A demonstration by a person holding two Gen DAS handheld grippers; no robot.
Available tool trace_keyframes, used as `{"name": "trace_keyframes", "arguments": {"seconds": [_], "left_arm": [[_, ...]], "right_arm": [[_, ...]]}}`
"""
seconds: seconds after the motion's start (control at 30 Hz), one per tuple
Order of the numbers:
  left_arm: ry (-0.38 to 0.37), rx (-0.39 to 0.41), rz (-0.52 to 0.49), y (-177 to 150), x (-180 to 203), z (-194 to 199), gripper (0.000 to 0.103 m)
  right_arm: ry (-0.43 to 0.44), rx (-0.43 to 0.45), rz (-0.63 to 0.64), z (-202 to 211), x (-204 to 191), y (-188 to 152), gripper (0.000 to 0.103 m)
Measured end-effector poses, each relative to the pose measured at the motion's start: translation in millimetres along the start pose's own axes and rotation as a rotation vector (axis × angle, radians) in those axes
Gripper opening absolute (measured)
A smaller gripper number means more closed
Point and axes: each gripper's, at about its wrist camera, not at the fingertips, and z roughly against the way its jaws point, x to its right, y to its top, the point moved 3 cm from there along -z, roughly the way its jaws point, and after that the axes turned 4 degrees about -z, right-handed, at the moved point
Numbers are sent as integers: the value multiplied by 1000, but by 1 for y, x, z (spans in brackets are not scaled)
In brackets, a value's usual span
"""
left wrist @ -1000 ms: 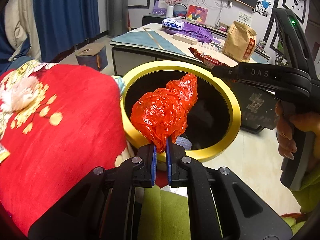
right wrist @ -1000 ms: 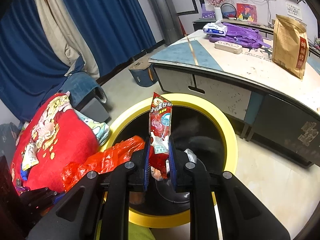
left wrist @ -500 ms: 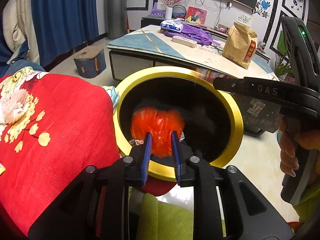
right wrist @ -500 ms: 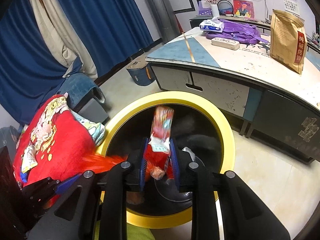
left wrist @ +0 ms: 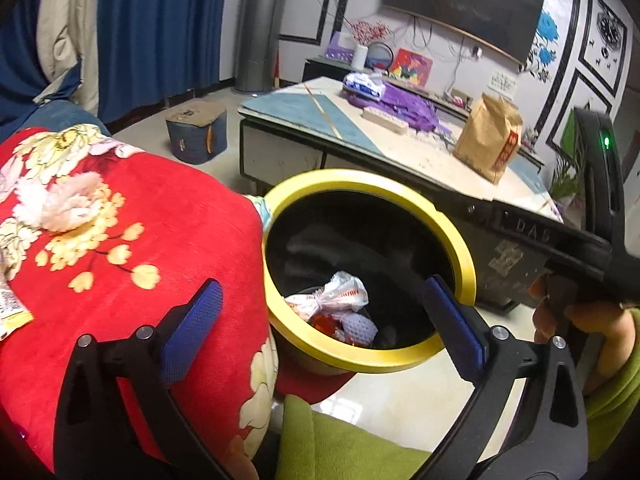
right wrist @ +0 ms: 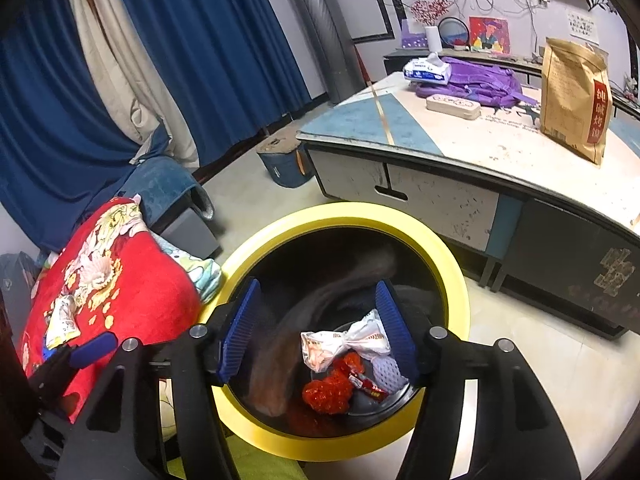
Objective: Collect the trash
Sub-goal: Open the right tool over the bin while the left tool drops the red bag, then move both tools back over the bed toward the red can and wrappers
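A round black bin with a yellow rim (left wrist: pixel 460 248) (right wrist: pixel 456 276) stands on the floor below both grippers. At its bottom lie the red plastic bag (right wrist: pixel 326 394), a red snack wrapper (right wrist: pixel 370 387), a knotted white bag (right wrist: pixel 344 344) (left wrist: pixel 332 294) and a pale foam net (right wrist: pixel 386 370). My left gripper (left wrist: pixel 320 328) hangs over the bin's near edge, its jaws opening wide with nothing between them. My right gripper (right wrist: pixel 318 330) is above the bin mouth, jaws opening, nothing held. A person's hand (left wrist: pixel 576 320) grips the right tool's handle.
A red floral quilt (left wrist: pixel 120 240) (right wrist: pixel 108 280) bulges to the left of the bin, with a small wrapper (right wrist: pixel 62 322) on it. A low table (right wrist: pixel 460 148) behind holds a brown paper bag (right wrist: pixel 574 96), purple cloth and tissues. A blue stool (left wrist: pixel 196 136) stands on the floor.
Both grippers opened. The red plastic bag dropped from the left one and the snack wrapper from the right one into the bin. The left gripper rose slightly.
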Motion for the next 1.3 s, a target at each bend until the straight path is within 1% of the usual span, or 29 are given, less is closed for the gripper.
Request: {"name": "trace_keyframes", "arguments": {"seconds": [0.1, 0.37, 0.7, 1.3], "left_arm": [[14, 23, 15, 2, -6, 8, 92], [78, 101, 53, 8, -21, 34, 92], [135, 169, 80, 11, -37, 60, 92], [264, 277, 177, 11, -84, 110, 92]], "right_arm": [[8, 19, 6, 4, -3, 1, 63], [38, 45, 32, 12, -17, 2, 63], [77, 73, 91, 24, -42, 2, 64], [169, 98, 228, 39, -107, -15, 65]]}}
